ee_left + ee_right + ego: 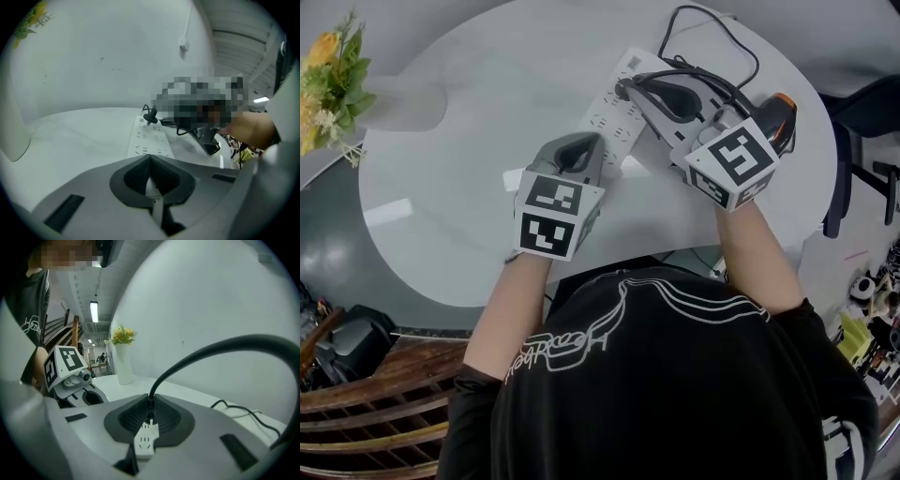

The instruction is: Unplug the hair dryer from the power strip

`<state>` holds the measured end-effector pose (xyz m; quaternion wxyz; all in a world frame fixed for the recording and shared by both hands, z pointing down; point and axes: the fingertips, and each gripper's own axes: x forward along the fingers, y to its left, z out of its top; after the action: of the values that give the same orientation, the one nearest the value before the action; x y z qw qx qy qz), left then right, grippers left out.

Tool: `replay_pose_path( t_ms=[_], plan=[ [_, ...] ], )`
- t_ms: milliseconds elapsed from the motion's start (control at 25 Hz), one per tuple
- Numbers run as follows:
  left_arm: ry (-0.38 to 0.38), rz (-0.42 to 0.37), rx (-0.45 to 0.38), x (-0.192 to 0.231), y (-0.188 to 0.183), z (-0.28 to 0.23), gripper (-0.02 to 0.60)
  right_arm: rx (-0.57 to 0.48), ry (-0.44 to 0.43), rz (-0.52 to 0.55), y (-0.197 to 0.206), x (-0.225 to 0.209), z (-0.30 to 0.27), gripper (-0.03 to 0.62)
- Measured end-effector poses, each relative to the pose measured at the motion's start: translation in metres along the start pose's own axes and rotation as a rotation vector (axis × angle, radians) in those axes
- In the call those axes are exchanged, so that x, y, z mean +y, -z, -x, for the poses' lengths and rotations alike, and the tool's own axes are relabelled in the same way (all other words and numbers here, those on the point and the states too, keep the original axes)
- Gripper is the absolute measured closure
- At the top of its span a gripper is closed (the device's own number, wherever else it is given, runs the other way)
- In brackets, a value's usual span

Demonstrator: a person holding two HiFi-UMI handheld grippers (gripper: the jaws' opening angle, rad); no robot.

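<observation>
Looking down from the head view, a white power strip (pixel 614 117) lies on the round white counter (pixel 478 103). The left hand-held gripper (pixel 584 148) rests its tip on the strip's near end. The right hand-held gripper (pixel 630 90) reaches to the far end, where the black plug (pixel 622 91) sits. The hair dryer (pixel 785 111), black with an orange end, lies beside the right wrist, and its cord (pixel 741 47) loops over the counter behind. A vase (pixel 403 103) of flowers (pixel 328 66) stands at the left edge.

The left gripper view shows its jaws pressed together with nothing between them. The power strip (pixel 147 140) stretches ahead, and the plug (pixel 151 117) stands at its far end.

In the right gripper view the jaws are clamped on the plug (pixel 150 411). The cord (pixel 197 350) arches up from between the pads, and the power strip (pixel 144 442) shows just beneath.
</observation>
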<state>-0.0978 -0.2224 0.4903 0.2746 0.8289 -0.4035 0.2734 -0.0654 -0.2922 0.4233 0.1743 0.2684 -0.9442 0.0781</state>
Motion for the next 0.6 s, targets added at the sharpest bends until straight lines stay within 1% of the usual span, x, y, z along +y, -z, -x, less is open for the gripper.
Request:
replay_pose_path(
  t_ms=[200, 320, 440, 520, 600],
  plan=[
    [-0.014, -0.015, -0.006, 0.003, 0.001, 0.0, 0.581, -0.038, 0.003, -0.043, -0.01, 0.0, 0.005, 0.569],
    [-0.038, -0.048, -0.027, 0.002, -0.001, 0.0, 0.581, -0.055, 0.013, -0.068, -0.013, 0.0, 0.015, 0.569],
    [-0.055, -0.082, -0.026, 0.001, 0.0, 0.003, 0.581, -0.081, 0.016, -0.09, -0.018, 0.005, 0.027, 0.569],
    [-0.053, -0.063, -0.051, 0.001, -0.006, 0.008, 0.581, -0.102, 0.008, -0.109, -0.022, 0.009, 0.037, 0.569],
    [-0.054, -0.026, -0.101, 0.0, -0.017, 0.018, 0.581, -0.125, -0.003, -0.135, -0.026, 0.014, 0.048, 0.569]
  ],
)
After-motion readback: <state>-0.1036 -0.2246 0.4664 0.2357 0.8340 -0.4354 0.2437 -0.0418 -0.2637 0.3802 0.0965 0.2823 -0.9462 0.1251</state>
